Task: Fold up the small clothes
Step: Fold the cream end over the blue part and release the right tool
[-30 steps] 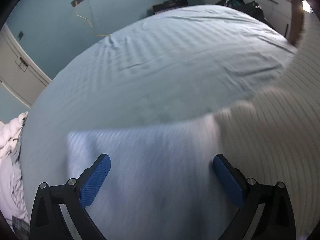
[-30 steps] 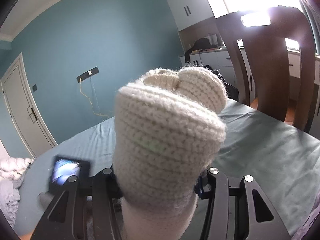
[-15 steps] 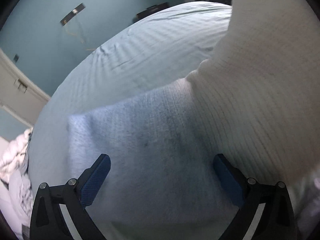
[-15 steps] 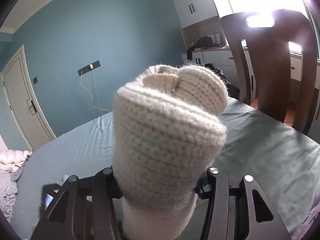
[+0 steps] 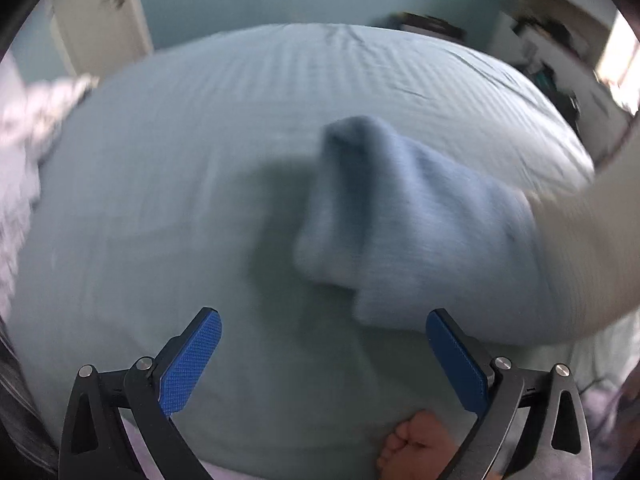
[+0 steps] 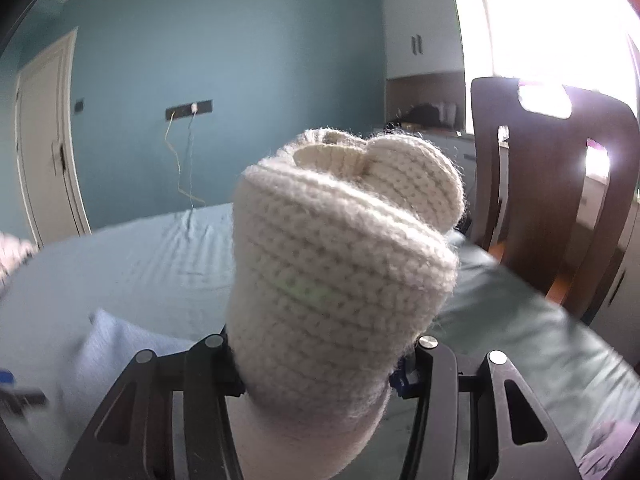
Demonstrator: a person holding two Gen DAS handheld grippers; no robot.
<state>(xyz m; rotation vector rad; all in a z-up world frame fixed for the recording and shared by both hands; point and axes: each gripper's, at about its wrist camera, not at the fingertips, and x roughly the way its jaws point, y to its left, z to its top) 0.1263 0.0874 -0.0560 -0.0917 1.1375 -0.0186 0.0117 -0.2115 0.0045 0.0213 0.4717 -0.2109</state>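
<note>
A knitted sock with a cream cuff and a pale blue foot is the garment. In the right wrist view my right gripper (image 6: 320,364) is shut on its bunched cream cuff (image 6: 340,264), which stands up between the jaws. In the left wrist view the blue part (image 5: 404,236) hangs blurred over the bed, its cream part (image 5: 584,248) running off to the right. My left gripper (image 5: 324,356) is open and empty, just below and left of the sock. The blue part also shows low left in the right wrist view (image 6: 116,344).
The light blue bed sheet (image 5: 180,184) fills both views. A white bundle of bedding (image 5: 24,128) lies at the left edge. A dark wooden chair (image 6: 548,184) stands to the right of the bed. A bare foot (image 5: 416,448) shows below the bed edge.
The sock has been lifted and swung, so the blue part now hangs bunched instead of spread under the left gripper. The left gripper has drawn back and turned left. The right grip is unchanged.
</note>
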